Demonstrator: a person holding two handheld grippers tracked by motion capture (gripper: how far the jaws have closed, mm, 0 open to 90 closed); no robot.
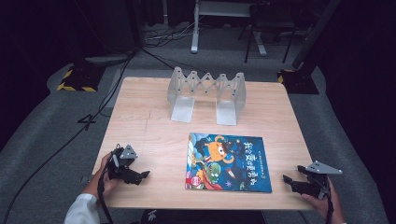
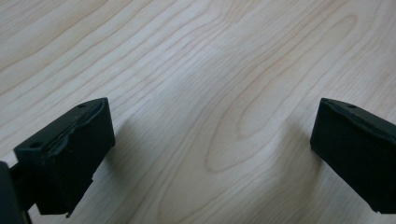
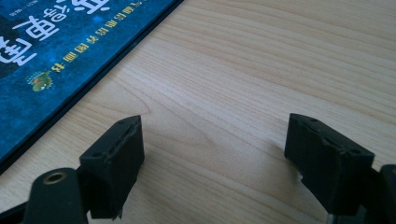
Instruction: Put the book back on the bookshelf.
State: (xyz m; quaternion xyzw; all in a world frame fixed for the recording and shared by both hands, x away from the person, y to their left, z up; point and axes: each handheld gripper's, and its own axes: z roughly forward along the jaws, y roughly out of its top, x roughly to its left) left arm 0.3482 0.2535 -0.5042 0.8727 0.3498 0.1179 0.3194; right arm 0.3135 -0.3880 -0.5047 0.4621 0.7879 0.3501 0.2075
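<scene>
Only Chinese characters on the blue picture book (image 1: 229,162) cover.

1. The left gripper (image 2: 205,154) hangs low over a light wooden tabletop (image 2: 196,60).
2. Its two black jaws stand wide apart, with bare wood grain between them.
3. Each jaw casts a soft shadow on the wood.

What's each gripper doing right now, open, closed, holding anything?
Left gripper: open, jaws wide apart over bare wooden table, holding nothing.
Right gripper: open, empty, just right of the blue picture book, not touching it.
</scene>
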